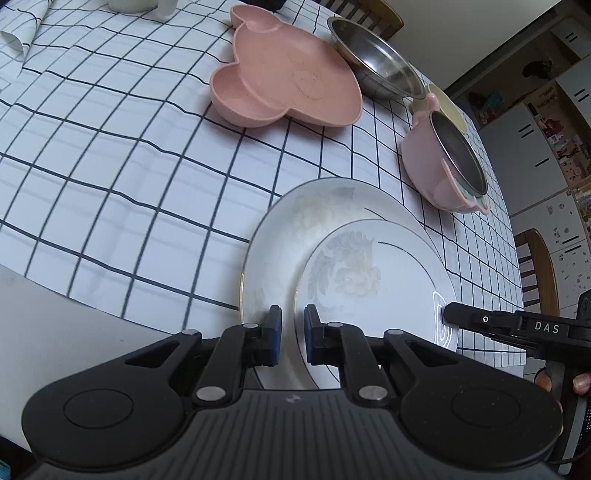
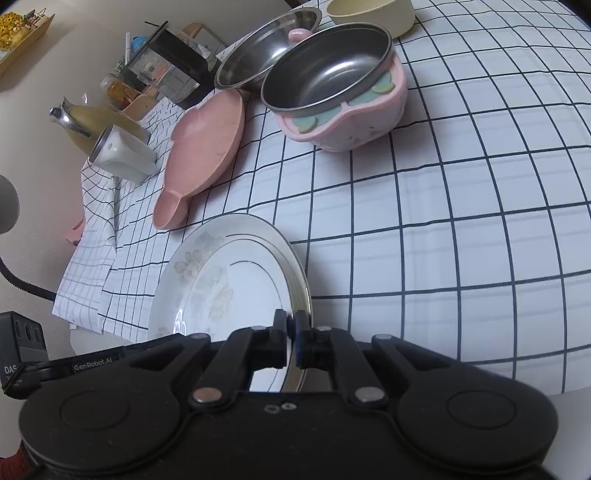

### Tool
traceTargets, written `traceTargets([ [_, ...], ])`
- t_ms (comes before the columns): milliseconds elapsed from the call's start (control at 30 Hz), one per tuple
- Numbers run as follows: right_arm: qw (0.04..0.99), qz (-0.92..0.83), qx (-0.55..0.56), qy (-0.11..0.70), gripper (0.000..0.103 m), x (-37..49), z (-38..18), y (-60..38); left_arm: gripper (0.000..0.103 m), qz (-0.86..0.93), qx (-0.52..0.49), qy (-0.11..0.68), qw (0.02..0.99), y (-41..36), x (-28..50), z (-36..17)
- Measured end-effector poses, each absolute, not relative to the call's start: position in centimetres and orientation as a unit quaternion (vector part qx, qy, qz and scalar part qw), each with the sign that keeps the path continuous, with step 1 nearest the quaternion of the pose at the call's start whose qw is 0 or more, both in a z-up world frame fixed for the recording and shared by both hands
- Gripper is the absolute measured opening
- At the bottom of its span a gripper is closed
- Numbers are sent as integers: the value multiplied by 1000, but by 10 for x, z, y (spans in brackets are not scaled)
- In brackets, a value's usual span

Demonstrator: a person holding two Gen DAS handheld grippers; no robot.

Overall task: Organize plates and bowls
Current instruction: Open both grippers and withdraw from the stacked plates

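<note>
Two white floral plates lie near the table's front edge, a smaller plate [image 1: 373, 280] over a larger plate [image 1: 295, 229]. My left gripper [image 1: 292, 332] is slightly open, its jaws either side of the smaller plate's near rim, not clamped. My right gripper [image 2: 292, 339] is shut on the rim of the smaller plate [image 2: 229, 291], which it holds tilted; it shows in the left wrist view [image 1: 461, 317] at that plate's right edge. A pink bear-shaped divided plate [image 1: 284, 81], a steel bowl [image 1: 373, 59] and a pink bowl with a steel insert [image 1: 439, 162] stand further back.
The table has a white checked cloth [image 1: 110, 147]. A cream bowl [image 2: 369, 14] stands behind the pink bowl. A jug [image 2: 92, 125], a white canister [image 2: 122, 155] and boxes stand at the far left edge. Wooden chairs [image 1: 539, 266] and cabinets are beyond the table.
</note>
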State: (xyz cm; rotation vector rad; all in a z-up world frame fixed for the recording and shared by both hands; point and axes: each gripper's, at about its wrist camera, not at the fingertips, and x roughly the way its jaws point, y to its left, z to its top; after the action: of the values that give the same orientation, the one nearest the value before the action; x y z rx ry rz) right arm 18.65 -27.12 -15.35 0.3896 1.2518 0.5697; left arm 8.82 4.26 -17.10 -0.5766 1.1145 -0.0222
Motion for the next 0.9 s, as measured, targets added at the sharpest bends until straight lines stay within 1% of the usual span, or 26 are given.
traceTargets([
  [233,757,260,161,578,6,185,-161,-258,12,-5,-244,513,823,45,85,-163],
  [500,775,249,123,568,9,179,-157,-245,12,-15,-218,505,835,39,82,-157],
  [600,784,246,102,560,16,173,-151,-240,12,-18,-210,496,842,37,81,-152],
  [667,793,243,85,551,18,169,-145,-238,12,-23,-204,490,847,36,79,-147],
  [733,797,242,82,547,24,165,-139,-238,12,-29,-198,485,852,34,78,-143],
  [900,814,251,57,521,34,151,-116,-236,12,-40,-174,466,867,26,75,-127],
])
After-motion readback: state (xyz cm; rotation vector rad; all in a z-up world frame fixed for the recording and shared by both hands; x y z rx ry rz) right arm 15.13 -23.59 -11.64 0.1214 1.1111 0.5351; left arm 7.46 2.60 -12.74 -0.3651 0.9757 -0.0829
